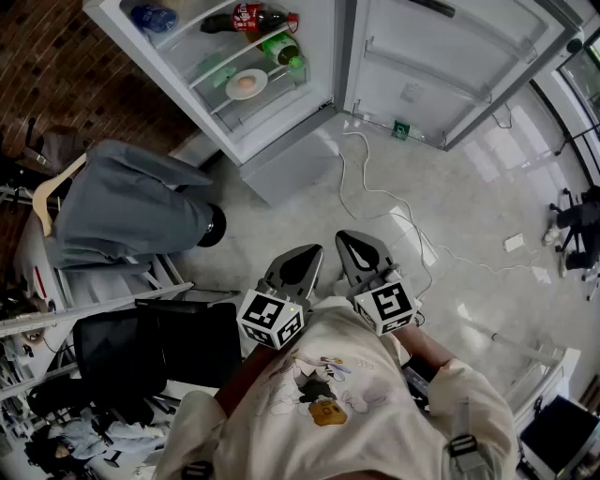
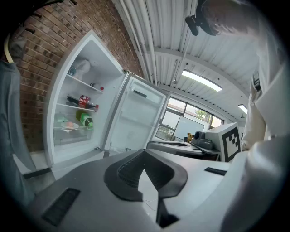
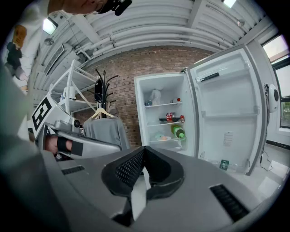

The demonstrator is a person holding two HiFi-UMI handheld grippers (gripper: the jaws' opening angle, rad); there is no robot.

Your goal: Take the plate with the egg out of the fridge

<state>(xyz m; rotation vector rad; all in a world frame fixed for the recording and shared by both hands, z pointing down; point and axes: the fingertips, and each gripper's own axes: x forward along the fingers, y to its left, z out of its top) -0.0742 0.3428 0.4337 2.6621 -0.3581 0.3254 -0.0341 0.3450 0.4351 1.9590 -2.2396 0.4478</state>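
Note:
The fridge (image 1: pixel 281 131) stands open at the top of the head view, its door (image 1: pixel 441 66) swung right. On a middle shelf lies a white plate (image 1: pixel 247 84) with an egg on it, beside a green bottle (image 1: pixel 283 49). The plate (image 2: pixel 69 125) also shows in the left gripper view, and the plate (image 3: pixel 163 137) shows small in the right gripper view. My left gripper (image 1: pixel 298 263) and right gripper (image 1: pixel 360 249) are held close to my chest, far from the fridge. Both are shut with nothing between the jaws.
A dark cola bottle (image 1: pixel 246 19) lies on the shelf above the plate. A grey garment on a hanger (image 1: pixel 122 211) hangs left of the fridge. A black chair (image 1: pixel 155 347) stands at lower left. A white cable (image 1: pixel 394 216) runs across the shiny floor.

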